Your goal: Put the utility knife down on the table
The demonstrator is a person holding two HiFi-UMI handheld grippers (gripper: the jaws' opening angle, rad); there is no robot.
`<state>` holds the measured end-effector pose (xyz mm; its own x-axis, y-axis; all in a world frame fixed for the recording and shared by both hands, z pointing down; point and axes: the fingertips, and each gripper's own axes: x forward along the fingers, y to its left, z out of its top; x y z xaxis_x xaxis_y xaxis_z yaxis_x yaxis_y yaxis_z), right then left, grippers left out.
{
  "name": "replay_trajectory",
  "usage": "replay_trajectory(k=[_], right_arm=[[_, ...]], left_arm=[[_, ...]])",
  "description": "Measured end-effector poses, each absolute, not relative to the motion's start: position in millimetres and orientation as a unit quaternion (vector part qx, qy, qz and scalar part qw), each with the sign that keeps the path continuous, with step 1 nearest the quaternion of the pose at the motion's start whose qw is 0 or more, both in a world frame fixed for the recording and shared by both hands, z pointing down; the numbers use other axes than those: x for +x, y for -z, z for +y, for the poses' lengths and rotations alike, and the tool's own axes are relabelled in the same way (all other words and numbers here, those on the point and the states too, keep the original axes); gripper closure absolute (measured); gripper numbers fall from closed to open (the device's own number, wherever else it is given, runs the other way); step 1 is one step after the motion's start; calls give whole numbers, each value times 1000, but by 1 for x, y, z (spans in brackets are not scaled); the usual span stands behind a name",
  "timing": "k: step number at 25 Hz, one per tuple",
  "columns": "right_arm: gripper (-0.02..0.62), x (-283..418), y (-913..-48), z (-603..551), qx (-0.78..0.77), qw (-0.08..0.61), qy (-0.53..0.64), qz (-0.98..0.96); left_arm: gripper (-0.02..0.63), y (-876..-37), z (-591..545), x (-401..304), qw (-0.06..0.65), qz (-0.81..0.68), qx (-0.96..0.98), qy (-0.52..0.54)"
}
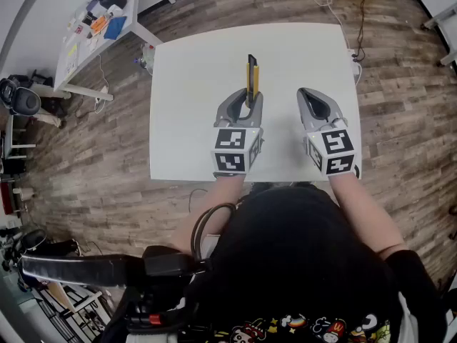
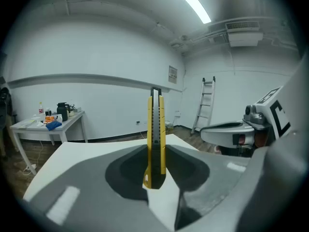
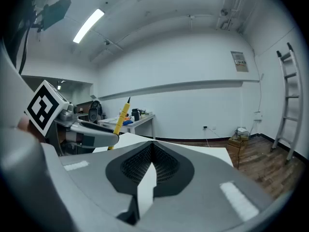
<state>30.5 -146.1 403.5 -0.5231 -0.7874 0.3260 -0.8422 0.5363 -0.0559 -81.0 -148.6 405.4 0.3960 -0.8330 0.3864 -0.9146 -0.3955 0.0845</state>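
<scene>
- the utility knife (image 2: 156,134) is pinched by its back end in my left claw (image 2: 155,170), its yellow body edge-on and its tip angled forward and up.
- it sits over the middle of the white worktop (image 1: 193,70); i cannot tell whether it touches the surface.
- my right claw (image 3: 153,151) is near, to the right, tips pressed together on nothing.
- a wood floor (image 1: 400,84) surrounds the worktop.

Grey left hand-held gripper (image 1: 247,96) and right hand-held gripper (image 1: 305,93), black-padded, white cubes (image 1: 232,151) with black square markers
</scene>
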Motion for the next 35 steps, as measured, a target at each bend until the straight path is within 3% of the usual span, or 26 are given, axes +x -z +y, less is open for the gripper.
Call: replay_trajectory(k=[16,21,27,35], right_arm=[[575,24,-404,-143,466,128,-114,-868],[575,23,-407,-138,465,128,-119,-868],[575,39,-413,-130,473,128,-130,-862],[575,51,-418,-125,486,130,-143,-852]], left_arm=[[387,-421,-140,-88,159,-525,821,-159],[386,-459,-142,-92,147,-496,820,-244],[387,-529,-141,-76,184,-435,815,-337],[385,-575,-139,-63,204,-403,807,-381]])
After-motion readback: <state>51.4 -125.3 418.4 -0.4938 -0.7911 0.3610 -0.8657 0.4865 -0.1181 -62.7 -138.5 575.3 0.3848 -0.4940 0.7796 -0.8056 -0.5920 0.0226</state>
